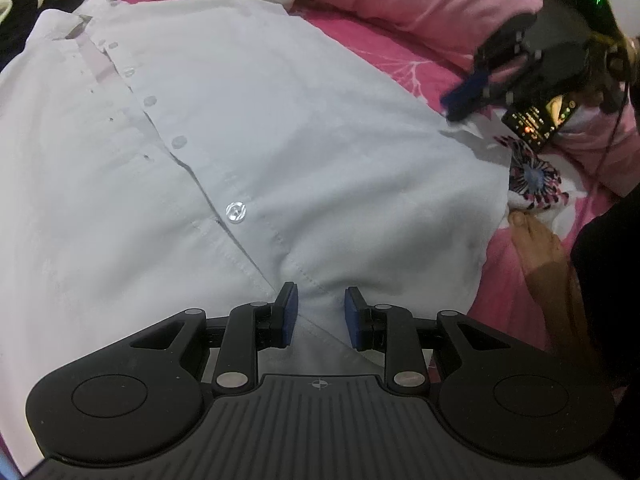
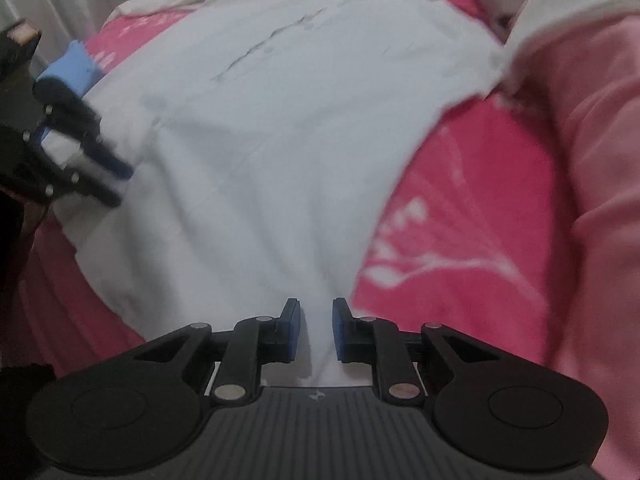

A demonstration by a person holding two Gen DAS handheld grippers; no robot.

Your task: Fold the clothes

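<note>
The white shirt [image 1: 248,128] lies buttoned and face up on the pink bed [image 2: 472,200]. Each gripper pinches a bunch of its hem between nearly closed fingers: the left gripper [image 1: 318,314] by the button strip, the right gripper [image 2: 317,330] at the corner, probably to pull the cloth flat for folding.

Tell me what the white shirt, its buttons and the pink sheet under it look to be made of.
White shirt: thin woven fabric, probably cotton or a blend, matte, with stitched seams and soft creases. Buttons: clear glossy plastic by the look, catching the light. Pink sheet: soft matte printed cloth with a white branch pattern; the fibre cannot be told.
</note>
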